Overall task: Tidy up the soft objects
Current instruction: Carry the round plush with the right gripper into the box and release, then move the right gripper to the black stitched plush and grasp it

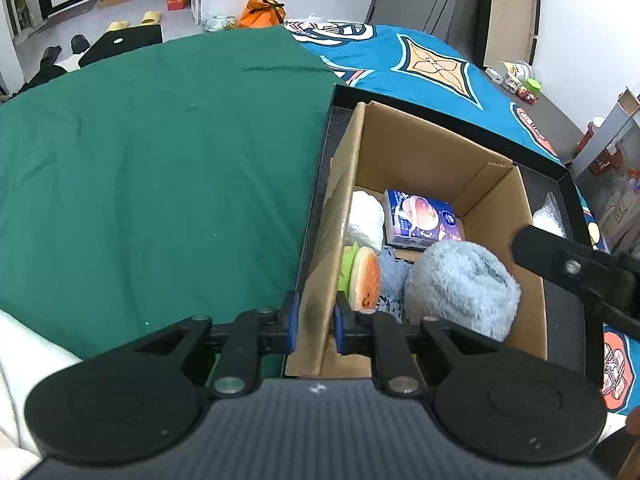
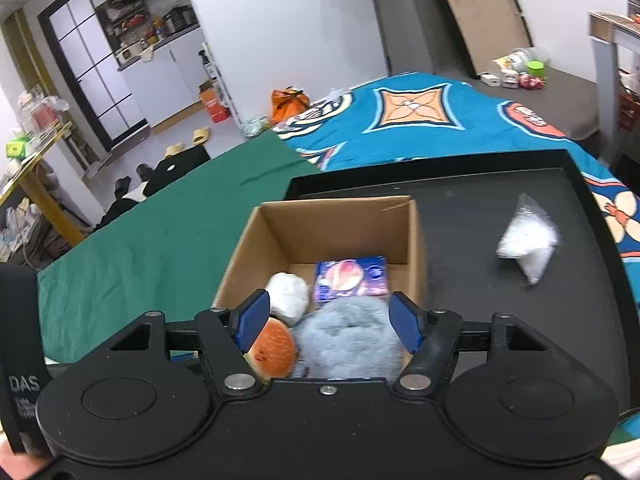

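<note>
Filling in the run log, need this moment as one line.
left gripper: shut on cardboard box wall | right gripper: open above fluffy blue item | plastic bag: outside, on black tray

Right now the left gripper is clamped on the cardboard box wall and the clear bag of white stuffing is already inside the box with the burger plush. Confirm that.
Not quite. The left gripper is clamped on the cardboard box wall, and the burger plush is inside, but the clear bag of white stuffing lies outside the box on the black tray, as the right wrist view shows.
</note>
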A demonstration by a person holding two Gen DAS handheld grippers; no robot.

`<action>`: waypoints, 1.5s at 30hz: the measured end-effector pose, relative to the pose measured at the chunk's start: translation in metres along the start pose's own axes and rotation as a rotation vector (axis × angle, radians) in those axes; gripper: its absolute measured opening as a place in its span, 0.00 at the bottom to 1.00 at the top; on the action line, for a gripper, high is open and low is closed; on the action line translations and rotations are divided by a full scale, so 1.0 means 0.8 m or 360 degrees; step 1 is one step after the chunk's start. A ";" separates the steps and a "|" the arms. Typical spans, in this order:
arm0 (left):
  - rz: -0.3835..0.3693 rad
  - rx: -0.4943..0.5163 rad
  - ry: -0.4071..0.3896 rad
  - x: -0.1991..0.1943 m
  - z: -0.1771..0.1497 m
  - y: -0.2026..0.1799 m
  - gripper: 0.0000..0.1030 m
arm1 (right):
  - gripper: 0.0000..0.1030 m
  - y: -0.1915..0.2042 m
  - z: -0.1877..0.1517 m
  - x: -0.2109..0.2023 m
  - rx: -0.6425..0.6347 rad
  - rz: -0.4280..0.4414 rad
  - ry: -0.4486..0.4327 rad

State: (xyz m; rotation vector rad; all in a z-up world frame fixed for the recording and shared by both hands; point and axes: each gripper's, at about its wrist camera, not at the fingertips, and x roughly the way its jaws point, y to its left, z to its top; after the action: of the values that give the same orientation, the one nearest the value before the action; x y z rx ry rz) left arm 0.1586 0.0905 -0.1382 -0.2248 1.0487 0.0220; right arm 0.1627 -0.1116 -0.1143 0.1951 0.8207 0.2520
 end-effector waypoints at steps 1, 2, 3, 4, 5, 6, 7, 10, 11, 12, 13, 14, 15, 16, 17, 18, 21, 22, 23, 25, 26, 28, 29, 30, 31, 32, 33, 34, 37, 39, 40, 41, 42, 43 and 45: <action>0.0002 0.0001 -0.0001 -0.001 0.000 0.000 0.17 | 0.64 -0.006 0.000 -0.003 0.0007 -0.0008 -0.0006; 0.0006 -0.0001 -0.0002 -0.002 0.001 -0.001 0.17 | 0.64 -0.011 0.001 -0.005 0.0009 -0.0019 -0.0012; 0.0010 -0.0005 -0.0004 -0.002 0.001 0.000 0.17 | 0.64 -0.016 0.001 -0.009 0.0009 -0.0030 -0.0020; 0.0016 -0.0007 -0.0004 -0.003 0.001 0.000 0.17 | 0.64 -0.022 0.001 -0.012 0.0009 -0.0043 -0.0026; 0.0022 -0.0010 -0.0004 -0.003 0.002 0.000 0.17 | 0.64 -0.028 0.002 -0.013 0.0012 -0.0058 -0.0029; 0.0026 -0.0010 -0.0006 -0.003 0.002 -0.001 0.18 | 0.65 -0.035 0.001 -0.015 0.0018 -0.0072 -0.0030; 0.0031 -0.0008 -0.0009 -0.004 0.002 -0.002 0.18 | 0.65 -0.042 0.001 -0.017 0.0025 -0.0085 -0.0030; 0.0060 0.0006 -0.0026 -0.005 0.003 -0.007 0.22 | 0.65 -0.061 -0.002 -0.020 0.0045 -0.0119 -0.0027; 0.0074 0.0014 -0.0031 -0.006 0.003 -0.008 0.23 | 0.65 -0.067 -0.003 -0.019 0.0050 -0.0127 -0.0024; 0.0082 0.0019 -0.0035 -0.006 0.003 -0.009 0.25 | 0.65 -0.072 -0.004 -0.020 0.0059 -0.0135 -0.0022; 0.0085 0.0021 -0.0034 -0.007 0.004 -0.011 0.26 | 0.65 -0.077 -0.006 -0.019 0.0065 -0.0141 -0.0020; 0.0089 0.0021 -0.0032 -0.007 0.004 -0.011 0.30 | 0.65 -0.083 -0.007 -0.019 0.0070 -0.0149 -0.0016; 0.0096 0.0024 -0.0034 -0.008 0.004 -0.013 0.33 | 0.65 -0.087 -0.009 -0.018 0.0075 -0.0156 -0.0011; 0.0102 0.0031 -0.0041 -0.008 0.003 -0.014 0.35 | 0.65 -0.092 -0.012 -0.017 0.0082 -0.0163 -0.0004; 0.0110 0.0038 -0.0048 -0.009 0.003 -0.016 0.37 | 0.65 -0.097 -0.015 -0.016 0.0090 -0.0167 0.0005; 0.0117 0.0042 -0.0053 -0.010 0.003 -0.017 0.39 | 0.65 -0.102 -0.017 -0.014 0.0094 -0.0170 0.0016; 0.0137 0.0058 -0.0054 -0.009 0.003 -0.022 0.42 | 0.65 -0.114 -0.027 -0.008 0.0110 -0.0194 0.0055; 0.0141 0.0061 -0.0054 -0.008 0.003 -0.023 0.43 | 0.64 -0.117 -0.030 -0.006 0.0114 -0.0202 0.0072; 0.0144 0.0063 -0.0055 -0.008 0.003 -0.024 0.45 | 0.65 -0.120 -0.034 -0.002 0.0117 -0.0218 0.0099; 0.0152 0.0074 -0.0059 -0.007 0.004 -0.028 0.46 | 0.64 -0.125 -0.041 0.002 0.0121 -0.0221 0.0132; 0.0157 0.0082 -0.0062 -0.007 0.004 -0.030 0.48 | 0.64 -0.127 -0.045 0.005 0.0125 -0.0220 0.0147; 0.0169 0.0096 -0.0060 -0.005 0.002 -0.033 0.49 | 0.64 -0.132 -0.050 0.009 0.0135 -0.0224 0.0169; 0.0173 0.0105 -0.0055 -0.004 0.002 -0.035 0.49 | 0.64 -0.135 -0.053 0.011 0.0140 -0.0228 0.0183; 0.0177 0.0109 -0.0052 -0.003 0.001 -0.036 0.49 | 0.64 -0.137 -0.055 0.013 0.0145 -0.0228 0.0190; 0.0182 0.0111 -0.0050 -0.002 0.001 -0.037 0.49 | 0.64 -0.140 -0.058 0.015 0.0151 -0.0226 0.0200; 0.0191 0.0114 -0.0050 -0.002 0.001 -0.038 0.49 | 0.64 -0.141 -0.061 0.018 0.0153 -0.0226 0.0209; 0.0200 0.0119 -0.0050 -0.001 0.002 -0.039 0.49 | 0.64 -0.142 -0.063 0.020 0.0155 -0.0224 0.0221; 0.0207 0.0125 -0.0050 0.000 0.002 -0.040 0.49 | 0.64 -0.144 -0.066 0.023 0.0155 -0.0220 0.0237; 0.0219 0.0135 -0.0045 0.002 0.003 -0.044 0.49 | 0.64 -0.147 -0.074 0.033 0.0152 -0.0216 0.0277; 0.0228 0.0138 -0.0045 0.005 0.003 -0.047 0.50 | 0.64 -0.149 -0.078 0.038 0.0161 -0.0214 0.0299; 0.0233 0.0142 -0.0042 0.006 0.003 -0.048 0.50 | 0.64 -0.150 -0.079 0.039 0.0162 -0.0213 0.0306; 0.0240 0.0146 -0.0038 0.007 0.003 -0.049 0.50 | 0.64 -0.150 -0.079 0.041 0.0159 -0.0209 0.0310; 0.0247 0.0149 -0.0032 0.009 0.003 -0.050 0.50 | 0.64 -0.150 -0.080 0.043 0.0156 -0.0205 0.0315; 0.0252 0.0152 -0.0029 0.010 0.003 -0.050 0.50 | 0.64 -0.150 -0.081 0.044 0.0153 -0.0202 0.0323; 0.0260 0.0157 -0.0029 0.010 0.003 -0.052 0.50 | 0.64 -0.149 -0.083 0.049 0.0145 -0.0193 0.0342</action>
State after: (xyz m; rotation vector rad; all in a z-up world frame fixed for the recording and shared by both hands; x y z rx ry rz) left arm 0.1699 0.0496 -0.1371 -0.0492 1.0453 0.1193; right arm 0.1566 -0.2085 -0.2178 0.2050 1.0542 0.1227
